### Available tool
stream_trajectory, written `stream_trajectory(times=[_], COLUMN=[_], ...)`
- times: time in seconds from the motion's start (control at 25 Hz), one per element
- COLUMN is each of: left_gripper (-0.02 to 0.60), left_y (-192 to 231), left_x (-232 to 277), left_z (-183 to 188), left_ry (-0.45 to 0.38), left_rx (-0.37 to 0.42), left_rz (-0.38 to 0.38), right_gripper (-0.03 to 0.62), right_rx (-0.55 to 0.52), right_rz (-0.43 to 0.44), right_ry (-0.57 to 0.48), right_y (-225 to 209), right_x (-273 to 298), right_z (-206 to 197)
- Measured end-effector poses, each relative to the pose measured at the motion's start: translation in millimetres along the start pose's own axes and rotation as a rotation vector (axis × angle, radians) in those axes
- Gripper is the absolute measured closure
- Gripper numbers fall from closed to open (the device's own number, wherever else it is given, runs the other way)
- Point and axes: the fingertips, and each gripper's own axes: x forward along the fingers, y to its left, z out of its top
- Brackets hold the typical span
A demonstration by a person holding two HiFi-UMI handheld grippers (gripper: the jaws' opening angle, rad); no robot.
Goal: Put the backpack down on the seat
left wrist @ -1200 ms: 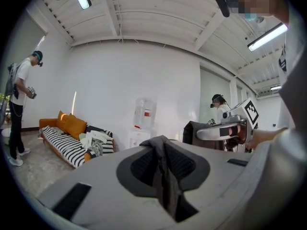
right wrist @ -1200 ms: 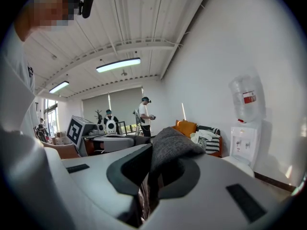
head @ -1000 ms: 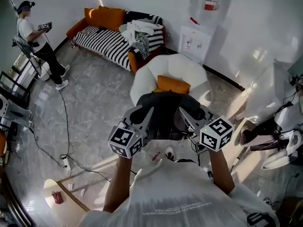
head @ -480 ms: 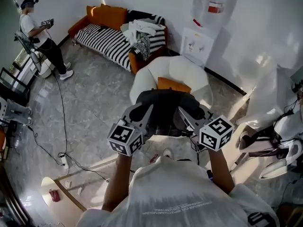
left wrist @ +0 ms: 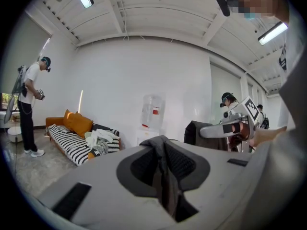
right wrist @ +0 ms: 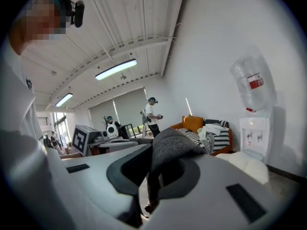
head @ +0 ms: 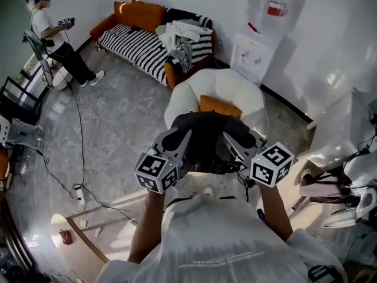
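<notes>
The head view shows the dark backpack [head: 206, 135] held up at the front edge of the white armchair [head: 235, 90] with its orange cushion [head: 219, 106]. Only the gripper views show the left gripper [head: 181, 139] and right gripper [head: 232, 140] each clamped on its fabric. The red label on the water bottle [head: 275, 5] is too small to read. A striped sofa [head: 138, 47] stands on the grey marbled floor [head: 118, 122].

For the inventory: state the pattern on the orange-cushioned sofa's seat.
Black-and-white stripes on the sofa seat; clearest in head view.

white armchair [head: 238, 87], orange cushion [head: 219, 107] on it
</notes>
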Motion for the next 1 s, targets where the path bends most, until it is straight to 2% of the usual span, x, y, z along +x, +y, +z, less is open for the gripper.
stream_trajectory(times=[0.12, 0.4, 0.68, 1.0], left_gripper=[0.517, 0.517, 0.515, 0.517], left_y=[-0.4, 8.6, 13.6, 25.5], left_x=[7.2, 25.1, 45.9, 68.7], left_z=[2.1, 4.2, 6.6, -1.7], left_ry=[-0.004, 0.005, 0.009, 0.039], left_rx=[-0.004, -0.02, 0.006, -0.018], left_rz=[0.011, 0.039, 0.027, -0.004], right_gripper=[0.559, 0.56, 0.559, 0.559], right_rx=[0.056, 0.042, 0.011, 0.004], right_rz=[0.036, 0.053, 0.018, -0.033], right_ry=[-0.023, -0.008, 0.003, 0.021], right_y=[-6.1, -24.8, -43.6, -64.2], right_x=[-1.5, 10.2, 13.8, 23.4], right_z=[8.1, 16.0, 15.3, 5.0])
